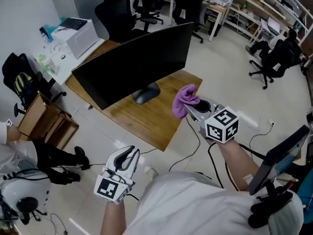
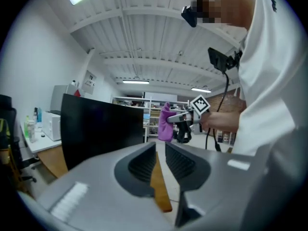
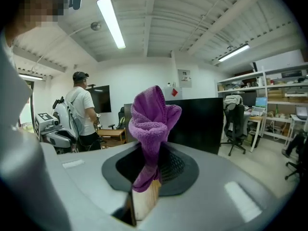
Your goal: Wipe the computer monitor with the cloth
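My right tool [image 1: 194, 107] clamps the purple cloth [image 1: 185, 100] mid-frame; soft and limp, I judge, best held bunched. Left tool [image 1: 129, 154], lower left: closed, empty.

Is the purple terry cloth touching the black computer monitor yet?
Apart. The left gripper view shows background shelving between the purple terry cloth and the black computer monitor.
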{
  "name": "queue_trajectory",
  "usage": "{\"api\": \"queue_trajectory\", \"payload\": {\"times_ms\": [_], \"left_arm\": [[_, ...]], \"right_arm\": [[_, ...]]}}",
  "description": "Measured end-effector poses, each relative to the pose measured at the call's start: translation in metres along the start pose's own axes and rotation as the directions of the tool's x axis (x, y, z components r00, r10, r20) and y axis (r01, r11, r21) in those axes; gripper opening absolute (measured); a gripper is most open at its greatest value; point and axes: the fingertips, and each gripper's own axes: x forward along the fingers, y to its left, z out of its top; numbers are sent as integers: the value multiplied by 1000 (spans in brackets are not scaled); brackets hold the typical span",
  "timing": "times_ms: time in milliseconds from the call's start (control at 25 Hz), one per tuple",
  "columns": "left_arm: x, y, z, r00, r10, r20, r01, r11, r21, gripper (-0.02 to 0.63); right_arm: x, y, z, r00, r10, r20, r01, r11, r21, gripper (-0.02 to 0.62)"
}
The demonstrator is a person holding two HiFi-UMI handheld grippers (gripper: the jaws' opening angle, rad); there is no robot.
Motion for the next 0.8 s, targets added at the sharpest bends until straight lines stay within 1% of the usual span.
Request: {"api": "queue_trajectory", "payload": {"times_ms": [160,240,400,520,640,800], "left_arm": [[35,-30,21,999,-33,20,33,999,8,83],[51,-49,27,999,-47,16,47,999,17,81],[69,-98,29,999,-41,4,41,999,16,80],[77,-132,20,999,-40,-21,40,999,13,80],[78,-154,11,999,-28,-42,29,999,15,80],[78,-176,8,999,-16,-50,17,1000,15,80]], "right_arm": [[-58,-34,-9,998,-49,35,48,999,21,61],[-89,-43,-15,997,-56,54,54,998,36,61],[-140,-52,-29,998,-25,51,25,1000,10,61],[-168,-58,-44,999,-2,44,2,1000,3,61],[-183,-60,-58,999,12,42,-12,1000,5,61],[-198,-59,-67,998,38,39,-38,999,-2,61]]}}
